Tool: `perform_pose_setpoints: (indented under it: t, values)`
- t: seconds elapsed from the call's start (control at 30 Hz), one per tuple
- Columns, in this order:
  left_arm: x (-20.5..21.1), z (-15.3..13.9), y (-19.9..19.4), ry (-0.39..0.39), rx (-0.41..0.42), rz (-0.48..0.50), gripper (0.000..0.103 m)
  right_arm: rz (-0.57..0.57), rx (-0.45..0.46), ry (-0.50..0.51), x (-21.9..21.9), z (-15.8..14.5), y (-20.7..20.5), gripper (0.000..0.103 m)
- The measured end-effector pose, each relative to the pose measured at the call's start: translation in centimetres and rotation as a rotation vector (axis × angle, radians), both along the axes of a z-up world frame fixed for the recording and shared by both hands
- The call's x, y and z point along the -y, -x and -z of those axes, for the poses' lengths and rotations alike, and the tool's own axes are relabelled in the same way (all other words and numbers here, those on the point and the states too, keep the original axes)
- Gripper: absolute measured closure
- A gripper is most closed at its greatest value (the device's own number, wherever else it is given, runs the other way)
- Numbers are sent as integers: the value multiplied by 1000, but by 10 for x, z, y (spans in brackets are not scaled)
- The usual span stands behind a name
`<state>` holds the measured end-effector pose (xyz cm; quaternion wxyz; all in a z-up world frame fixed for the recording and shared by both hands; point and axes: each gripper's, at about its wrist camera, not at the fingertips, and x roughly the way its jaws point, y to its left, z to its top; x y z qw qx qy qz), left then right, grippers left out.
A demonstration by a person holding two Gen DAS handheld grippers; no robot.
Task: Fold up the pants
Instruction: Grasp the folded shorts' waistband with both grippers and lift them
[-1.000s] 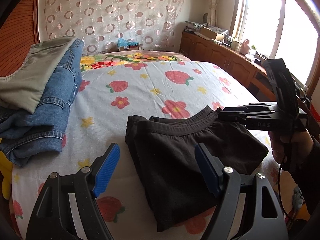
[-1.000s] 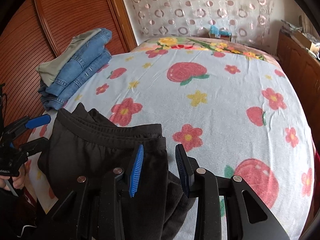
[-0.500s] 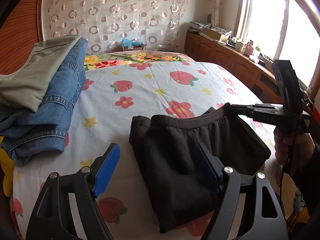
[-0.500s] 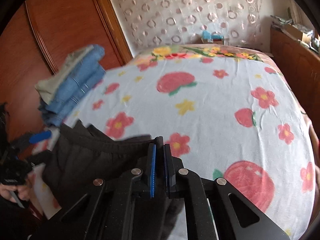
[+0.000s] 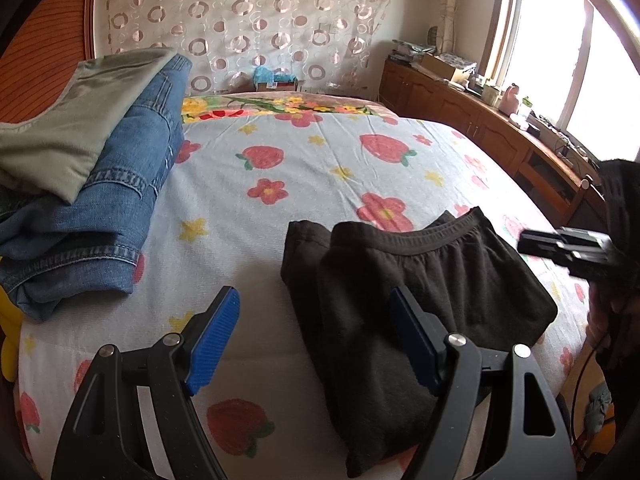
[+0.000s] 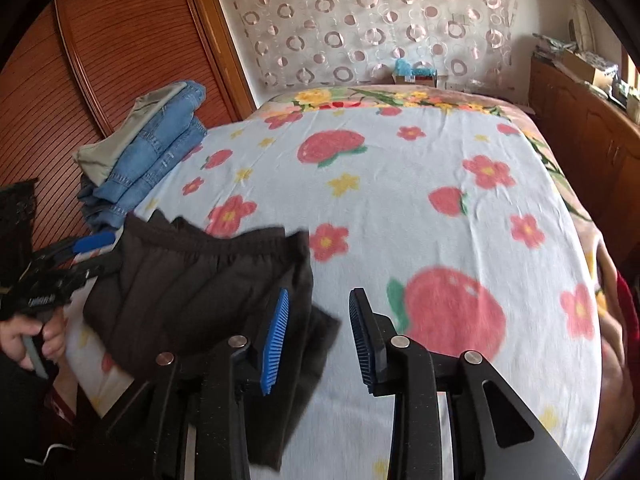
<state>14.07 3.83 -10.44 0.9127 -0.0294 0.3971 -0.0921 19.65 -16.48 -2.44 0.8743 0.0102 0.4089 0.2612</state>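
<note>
Jaws on the right gripper (image 6: pixel 318 336) have just been opening: half a second back they were pinched together on the waistband corner of the black pants (image 6: pixel 200 280), and now they stand part-way apart with nothing between the blue pads, the cloth lying just left of and below them. Jaws on the left gripper (image 5: pixel 316 336) are wide and empty, as they were a second ago, hanging over the near left edge of the garment without touching it.

With the corner let go, the pants have settled on the near side of the flowered bed sheet (image 5: pixel 320 168). In the left wrist view they lie as a thick, several-layered bundle, elastic waistband on the far side and a folded edge running toward the near edge of the bed. The waistband looks straighter and the top layer flatter than a second ago, so the brief pinch seems to have been a tug to tidy that corner. The right gripper (image 5: pixel 560 246) now sits off the right end of the waistband, clear of it.

To the far left, a folded stack of blue jeans (image 5: pixel 100 216) with a grey-green garment (image 5: pixel 60 132) on top lies well apart. Judging by the compact shape, the folding is nearly or wholly done; what probably remains is a last smoothing or moving the bundle to the stack.
</note>
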Motion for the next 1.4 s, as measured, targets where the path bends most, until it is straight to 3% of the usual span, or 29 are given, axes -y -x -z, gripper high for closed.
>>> perform_pose_setpoints:
  t: [0.13,0.27,0.37,0.63,0.77,0.87,0.97,1.03,1.1,1.4]
  values:
    - [-2,4,-5,0,-14,0,26,-3,-10,14,3,1,7,61]
    - [-5,7,-12,25,-35,11,42,-2,-35,-17,4,3,4,56]
    - [-6,10,-17,52,-50,22,47,-2,-25,-2,-3,3,2,56]
    - [-6,15,-27,58,-74,20,48,-9,25,85,-26,7,3,56]
    - [-5,16,-29,53,-64,17,48,-4,29,75,-25,8,3,56]
    - [-5,17,-28,49,-50,17,50,-2,29,72,-25,9,4,64]
    - [-3,18,-27,80,-50,39,74,-16,22,58,-23,9,4,74]
    - [1,16,-25,72,-38,44,83,-43,9,50,-24,9,5,87]
    - [2,13,-24,72,-27,44,90,-61,7,53,-24,8,5,90]
    - [6,-15,-5,78,47,68,93,-57,71,33,-17,-5,16,93]
